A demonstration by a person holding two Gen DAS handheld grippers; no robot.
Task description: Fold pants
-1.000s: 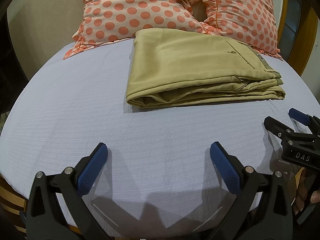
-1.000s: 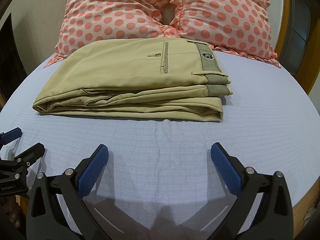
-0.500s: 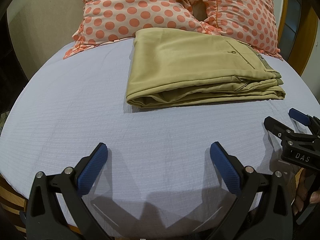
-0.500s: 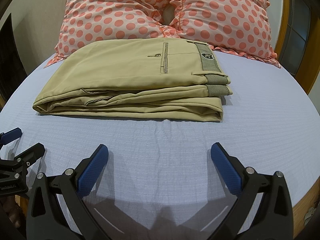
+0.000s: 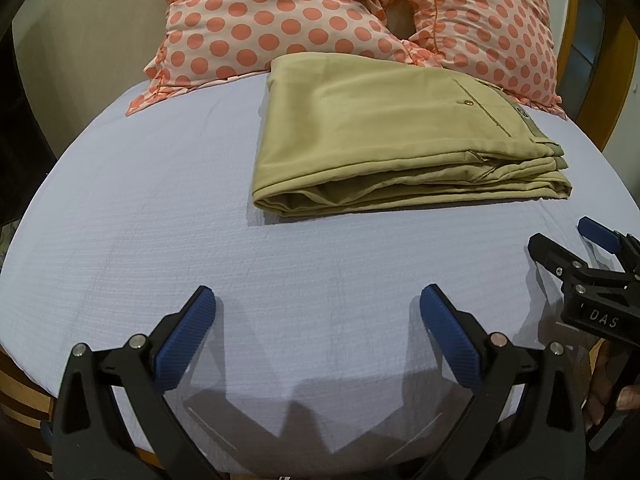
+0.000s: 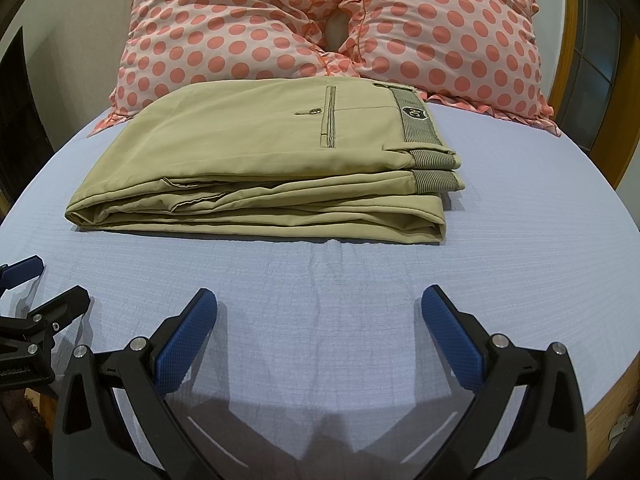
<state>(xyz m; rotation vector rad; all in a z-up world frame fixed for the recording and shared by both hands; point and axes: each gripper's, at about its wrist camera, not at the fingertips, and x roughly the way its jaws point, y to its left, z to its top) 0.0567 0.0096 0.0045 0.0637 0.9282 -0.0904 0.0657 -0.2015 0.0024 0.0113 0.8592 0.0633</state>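
Observation:
Khaki pants (image 5: 384,132) lie folded in a flat stack on the pale blue bed sheet (image 5: 160,208), waistband to the right. They also show in the right wrist view (image 6: 272,160), with the back pocket and label on top. My left gripper (image 5: 318,308) is open and empty, above the sheet, short of the pants. My right gripper (image 6: 319,306) is open and empty, also short of the pants. Each gripper shows at the edge of the other's view, the right gripper (image 5: 576,244) and the left gripper (image 6: 48,280).
Two pink pillows with orange dots (image 5: 272,20) (image 6: 448,28) lean at the head of the bed behind the pants. A wooden bed frame (image 6: 608,408) runs along the right side. A wall stands at the left.

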